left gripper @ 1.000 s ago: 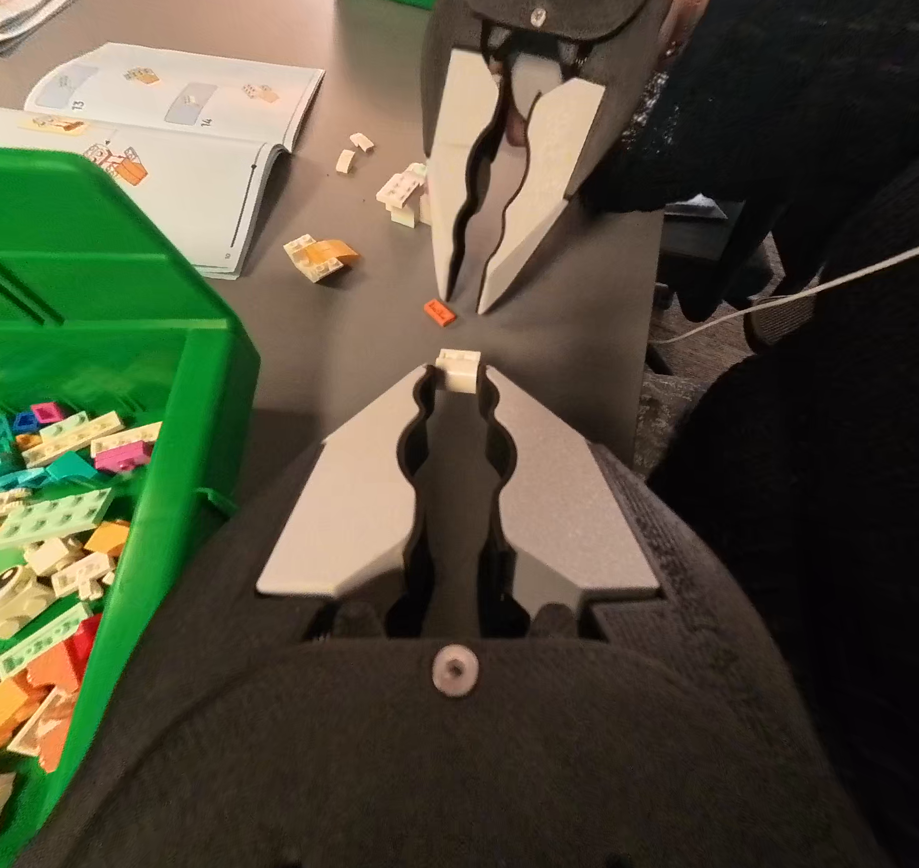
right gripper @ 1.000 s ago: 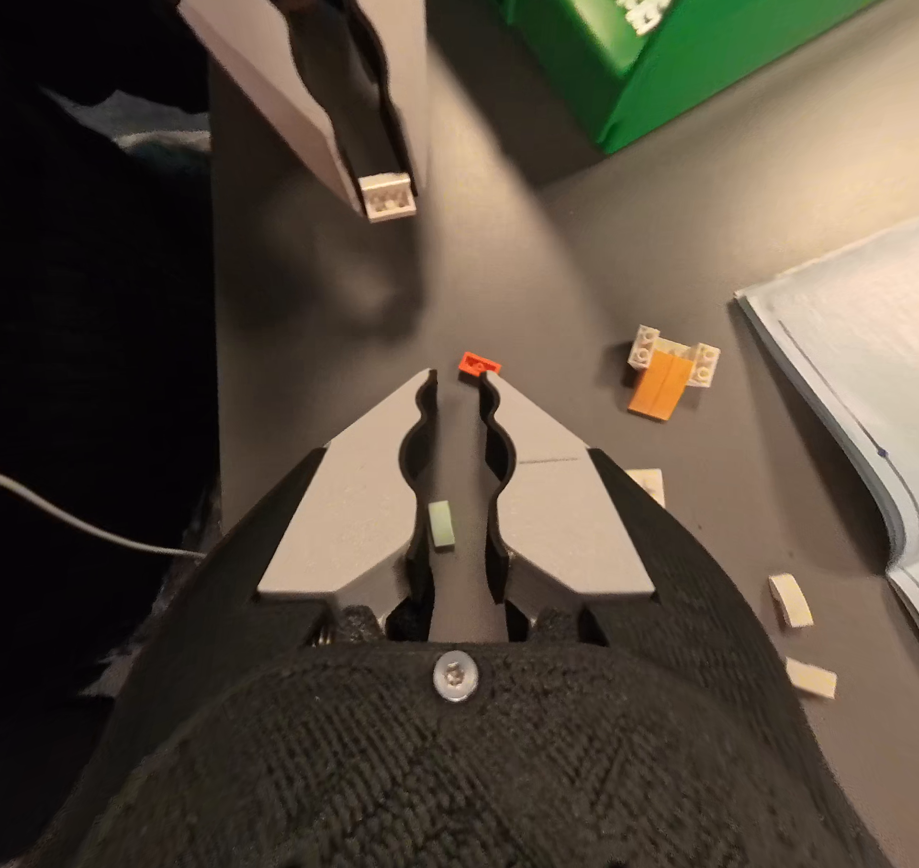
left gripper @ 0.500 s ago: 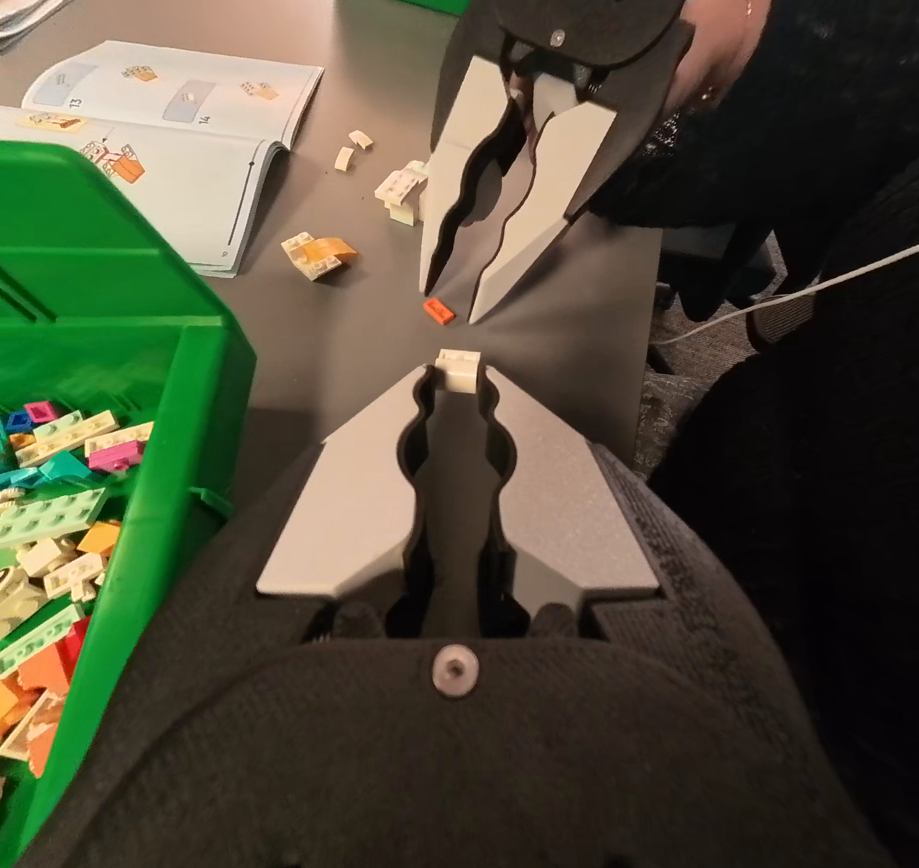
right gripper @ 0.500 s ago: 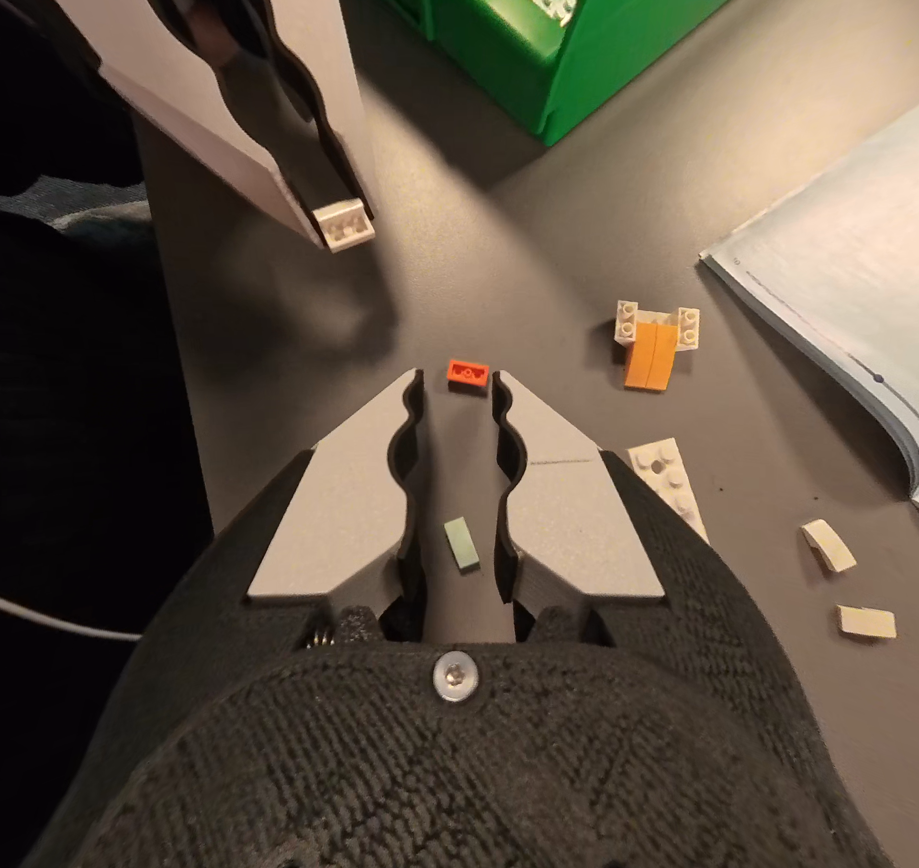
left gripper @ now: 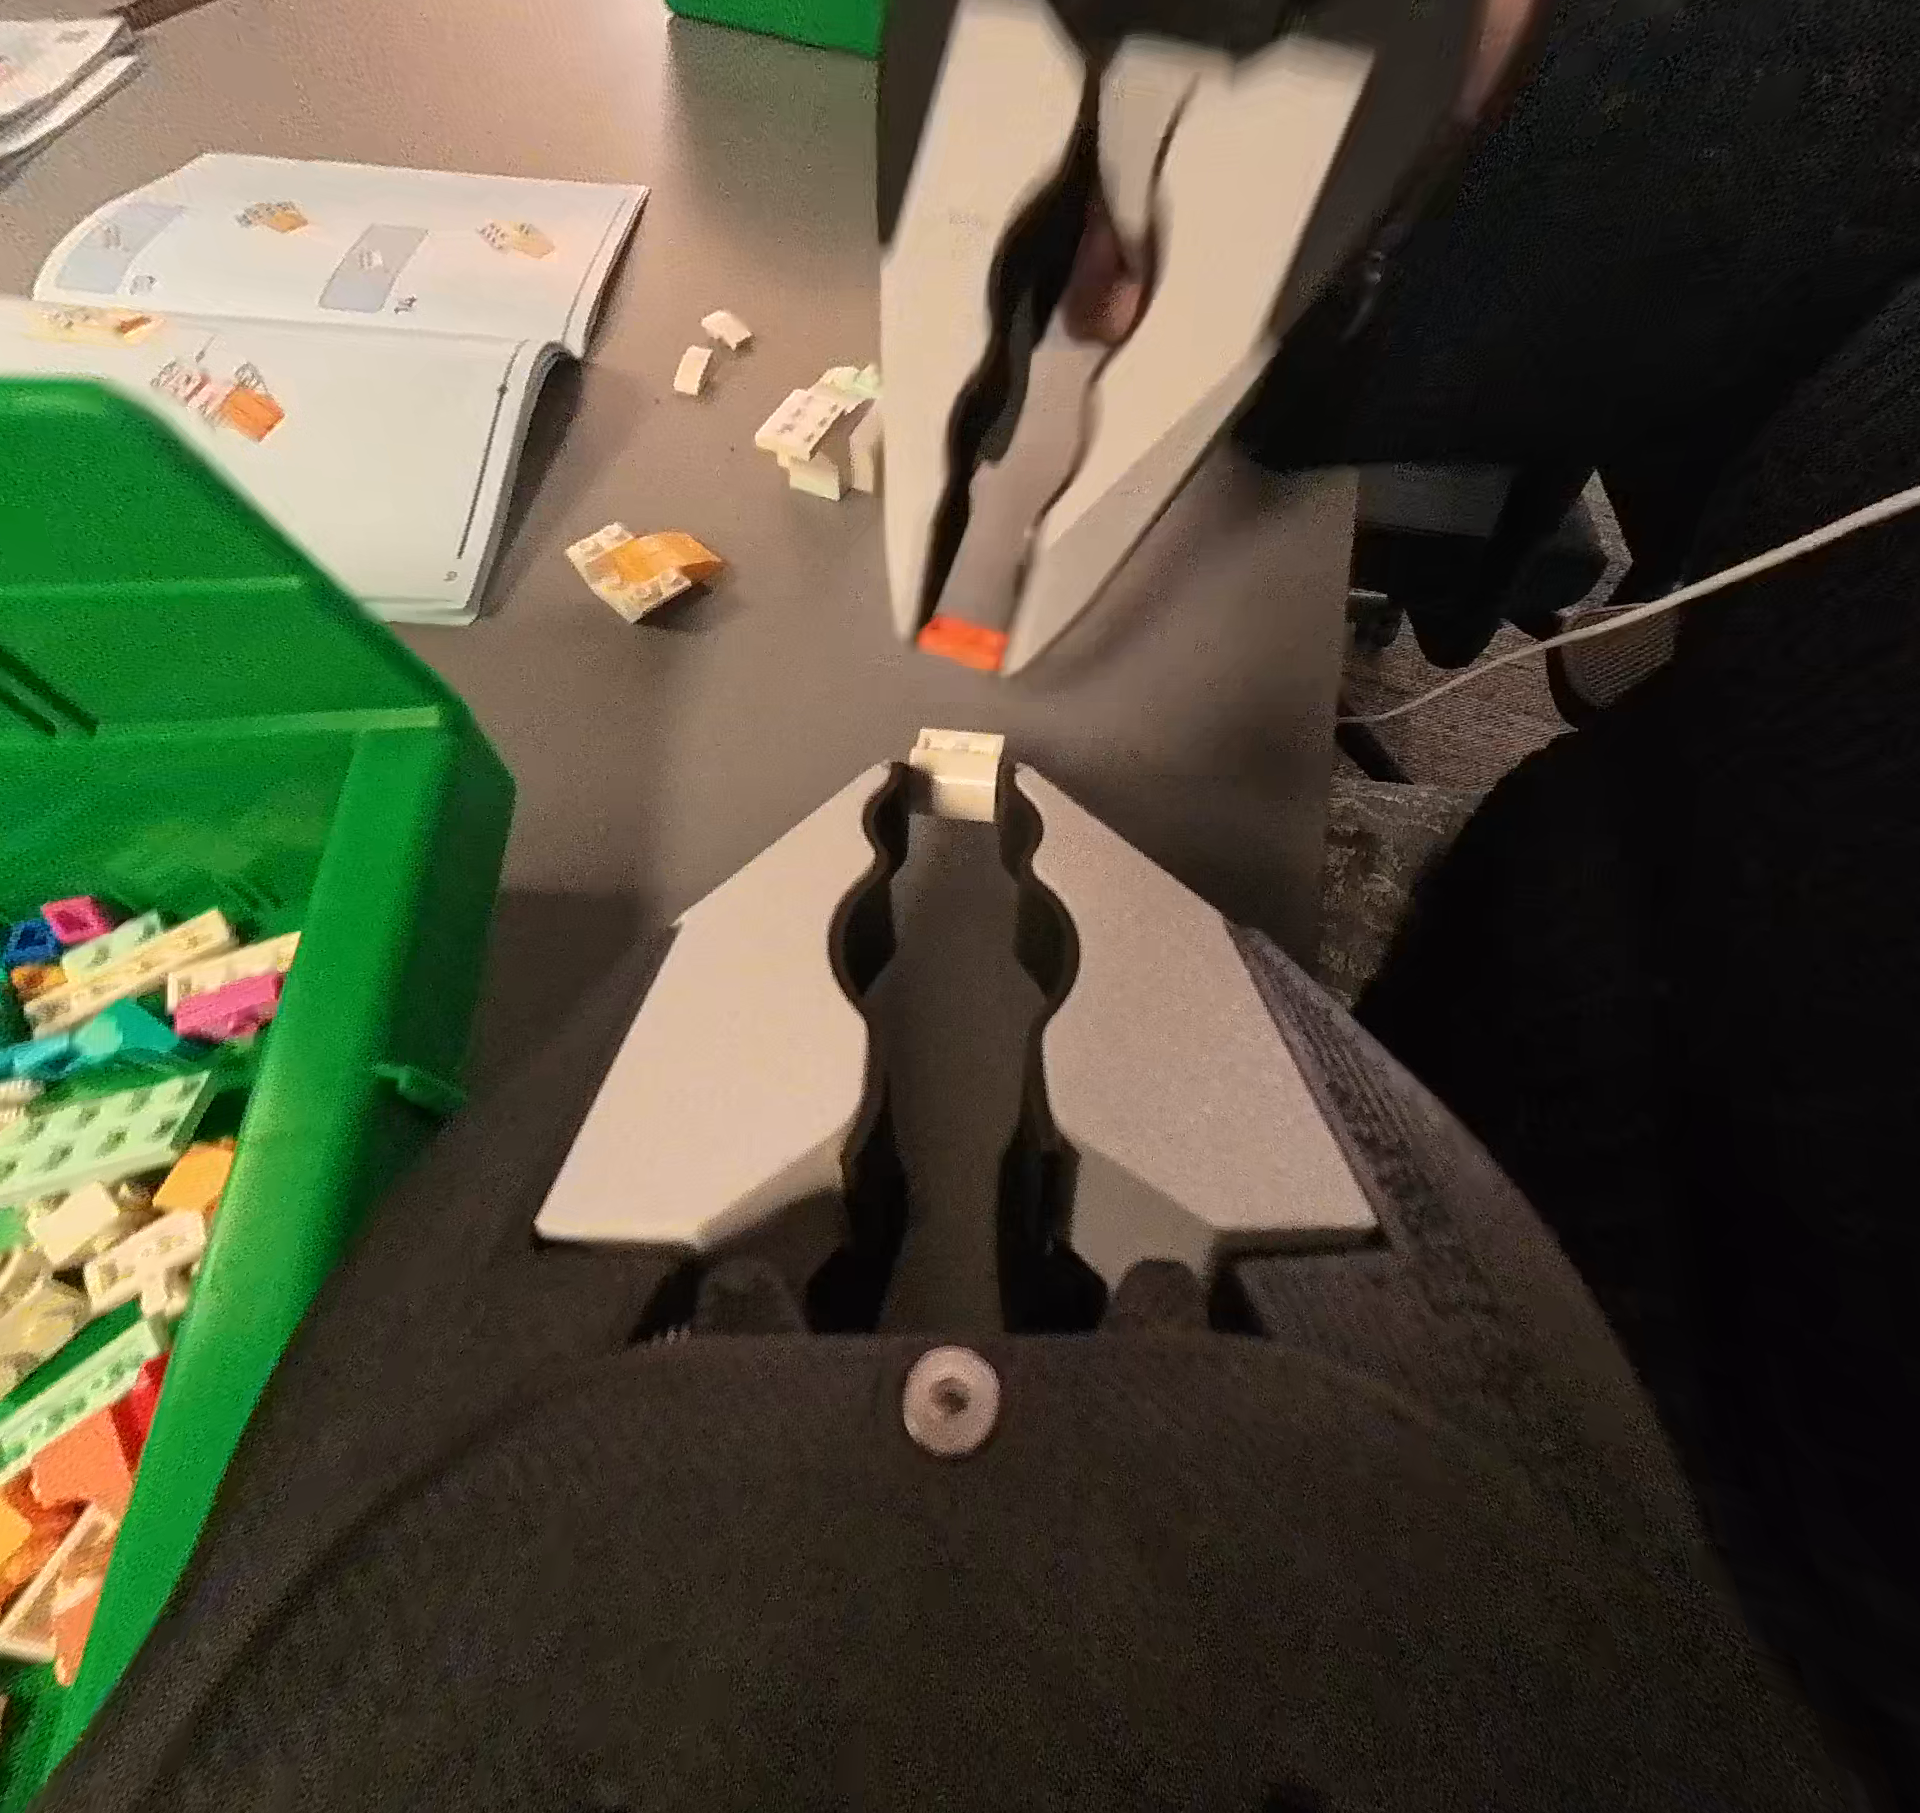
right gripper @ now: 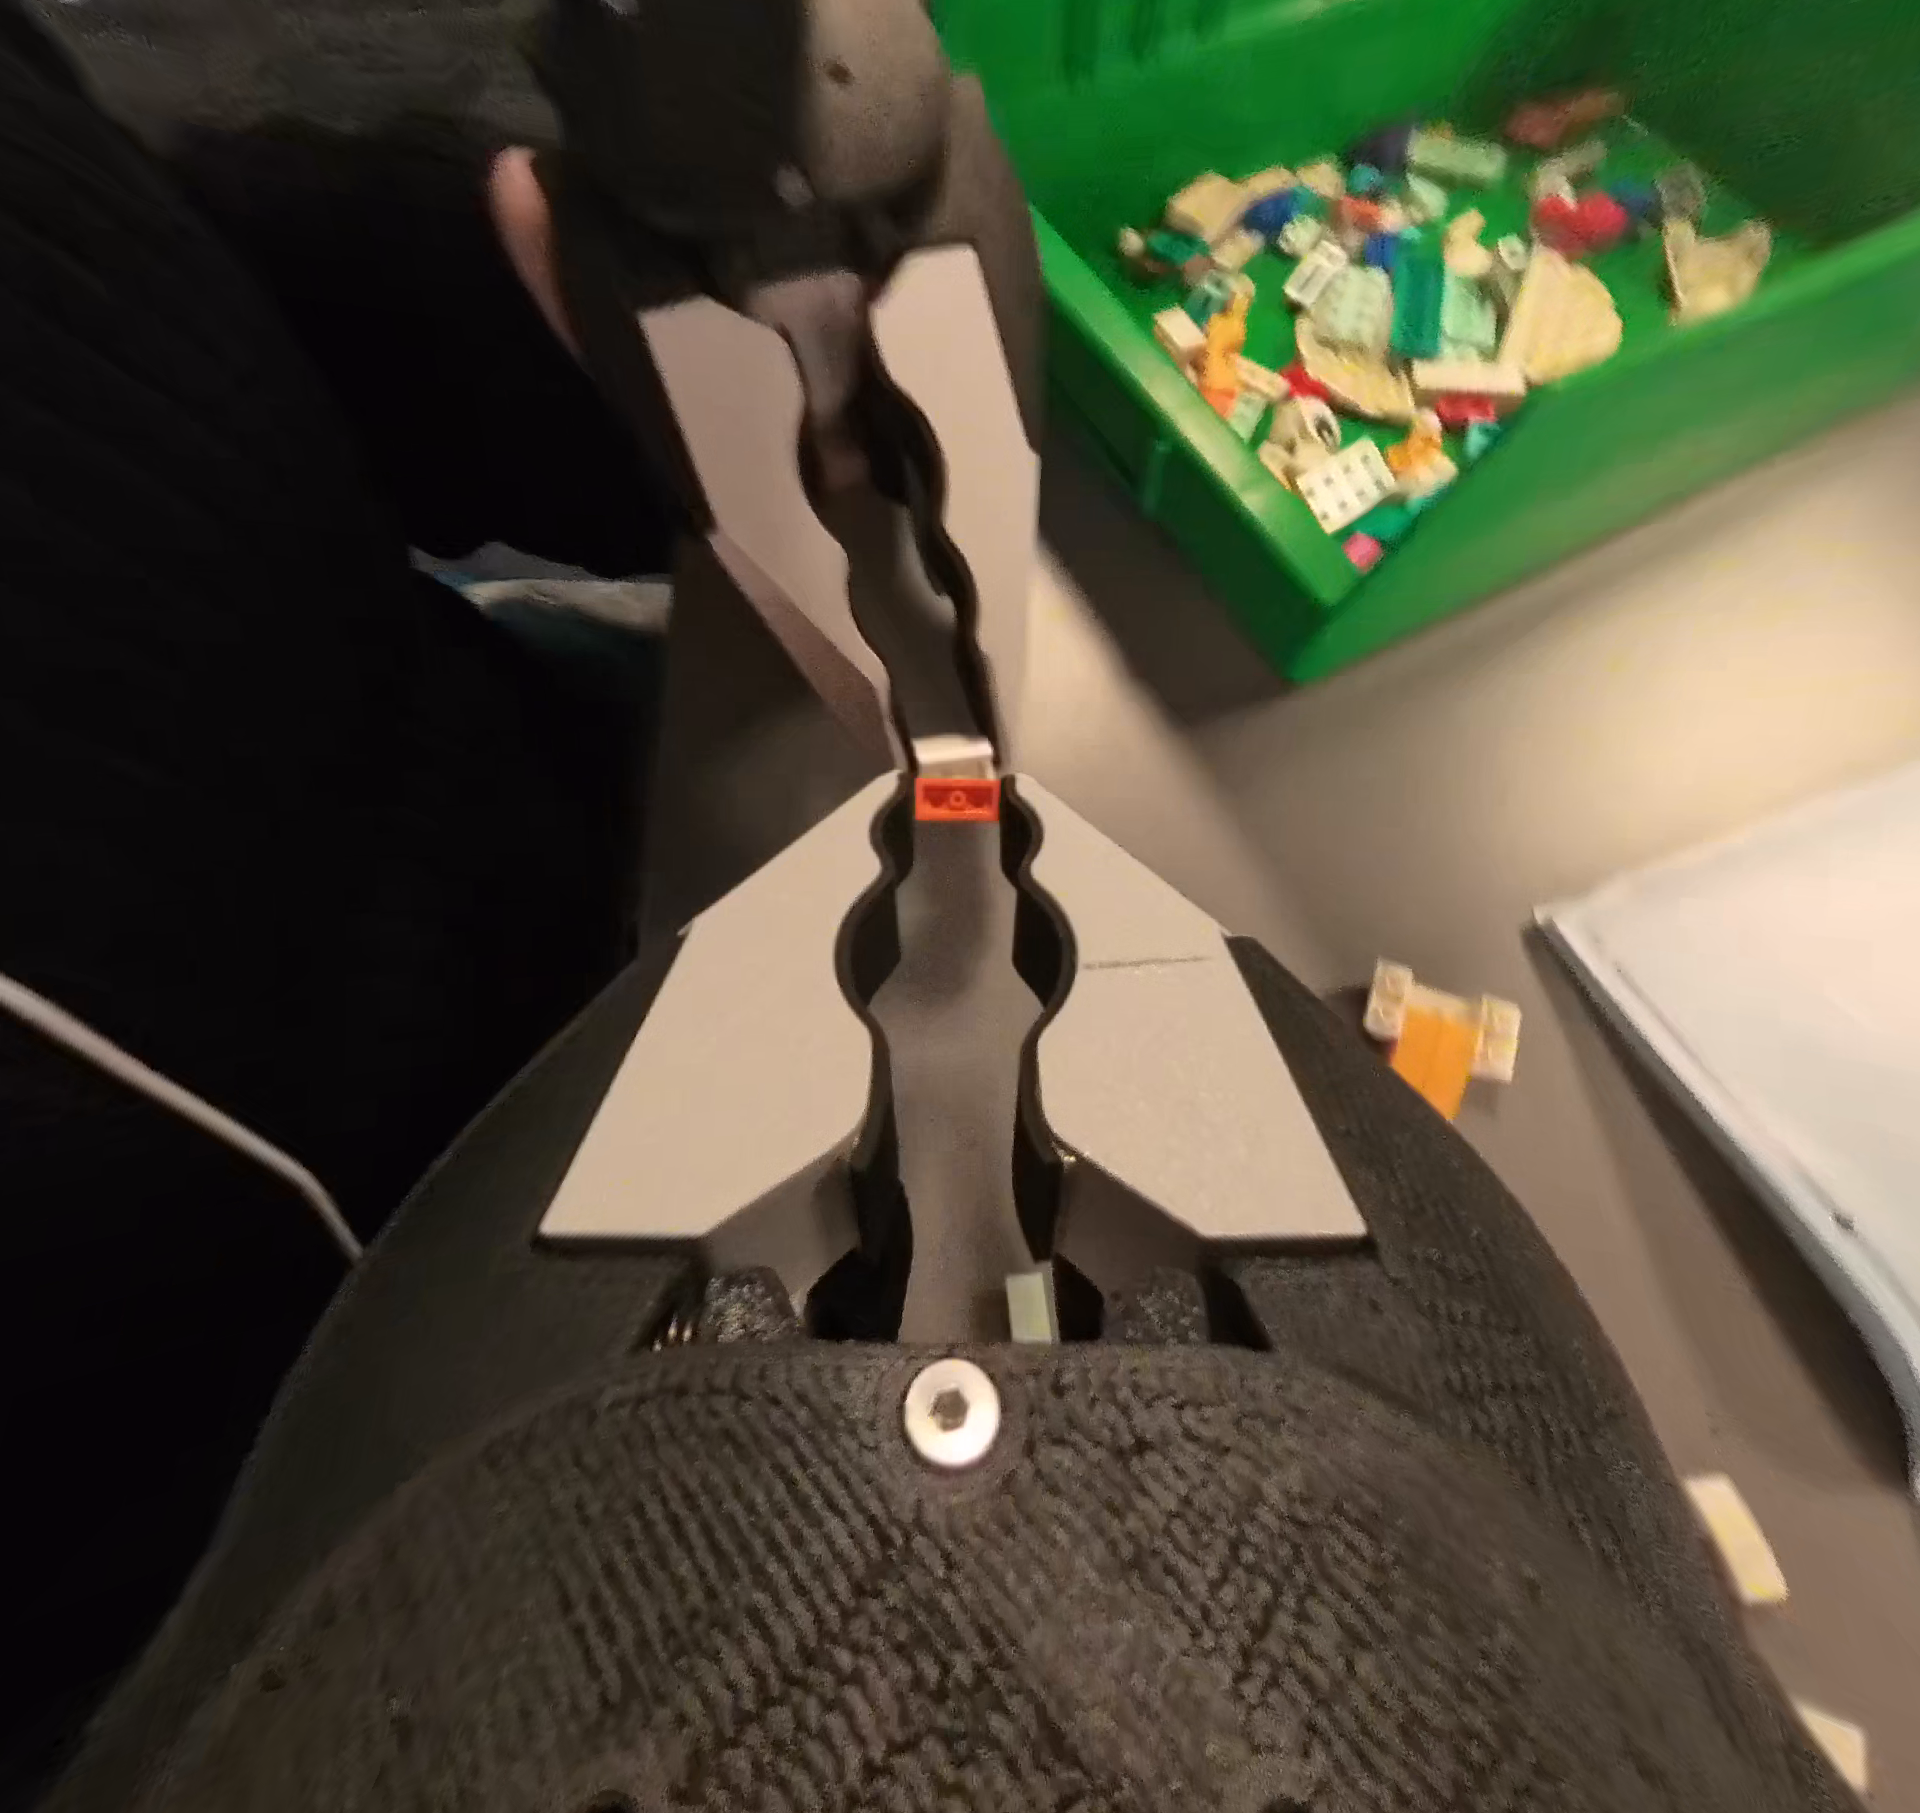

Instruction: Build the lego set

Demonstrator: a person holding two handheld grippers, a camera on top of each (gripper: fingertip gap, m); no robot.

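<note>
My left gripper (left gripper: 957, 776) is shut on a small cream brick (left gripper: 956, 774) at its fingertips, above the grey table (left gripper: 727, 703). My right gripper (right gripper: 956, 795) is shut on a small orange plate (right gripper: 956, 799) and holds it off the table. The two grippers face each other tip to tip. In the right wrist view the cream brick (right gripper: 952, 751) sits just beyond the orange plate, almost touching it. In the left wrist view the orange plate (left gripper: 962, 641) shows between the right gripper's tips (left gripper: 966, 636), a short gap from the cream brick.
A green bin (left gripper: 343, 828) with several loose bricks stands at the left, also in the right wrist view (right gripper: 1351, 579). An open instruction booklet (left gripper: 343, 329), an orange-and-white sub-build (left gripper: 644, 563), a cream sub-build (left gripper: 821, 428) and small cream pieces (left gripper: 712, 350) lie on the table. My left and right fingertips are right by each other.
My right gripper closed on the orange plate, lifted it off the table and brought it up to the cream brick. The left gripper kept its hold and stayed nearly still.
</note>
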